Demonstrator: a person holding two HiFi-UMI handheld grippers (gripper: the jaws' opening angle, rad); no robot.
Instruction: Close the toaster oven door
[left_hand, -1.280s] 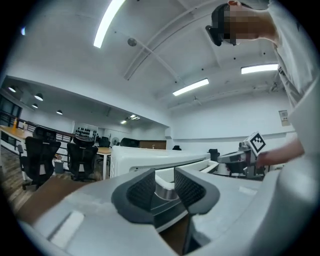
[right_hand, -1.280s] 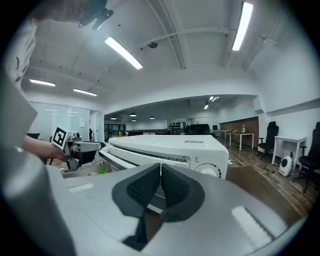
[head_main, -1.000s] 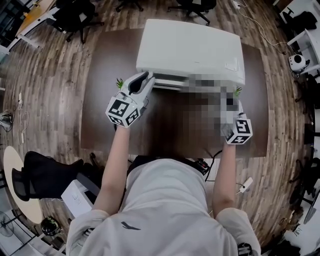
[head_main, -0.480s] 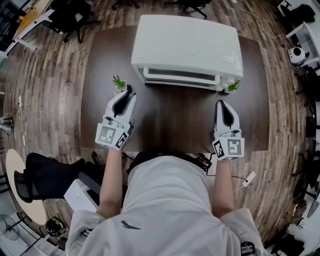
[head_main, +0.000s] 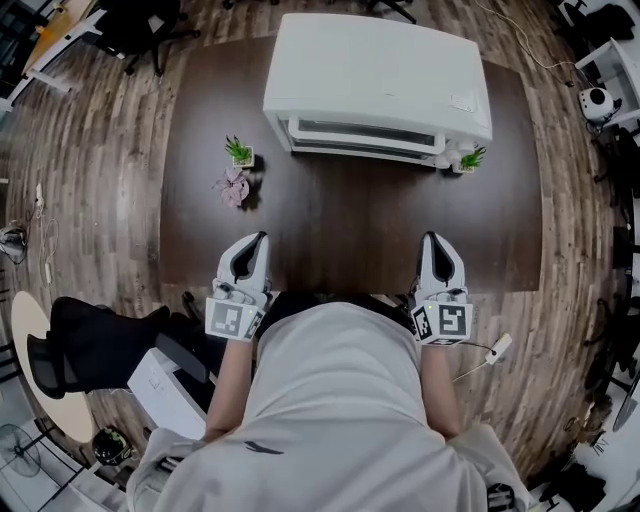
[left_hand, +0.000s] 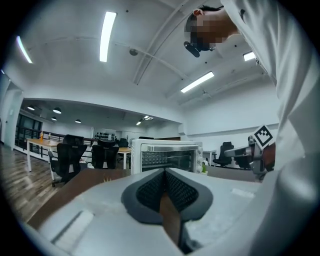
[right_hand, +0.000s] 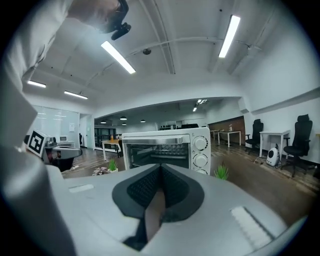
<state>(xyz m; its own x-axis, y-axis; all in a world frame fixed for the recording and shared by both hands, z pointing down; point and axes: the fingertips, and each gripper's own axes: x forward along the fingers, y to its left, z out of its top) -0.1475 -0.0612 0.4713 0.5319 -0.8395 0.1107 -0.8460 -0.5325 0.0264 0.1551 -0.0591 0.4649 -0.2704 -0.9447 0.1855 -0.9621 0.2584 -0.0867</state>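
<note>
White boxy metal toaster oven (head_main: 378, 70), door shut, on a dark wooden desk (head_main: 340, 220); well in front of it, left tool (head_main: 258, 240) closing fully together, right tool (head_main: 431, 240) pressed together, both empty.

The head view looks steeply down from high above the table (head_main: 350, 230), the toaster oven (head_main: 377, 75) at its far side. Both gripper views sit low at the near edge, facing far, and share the toaster oven's front.

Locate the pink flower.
Head view, left side of the table: the pink flower lies beside the small plant, on its near side, left of the toaster oven.
</note>
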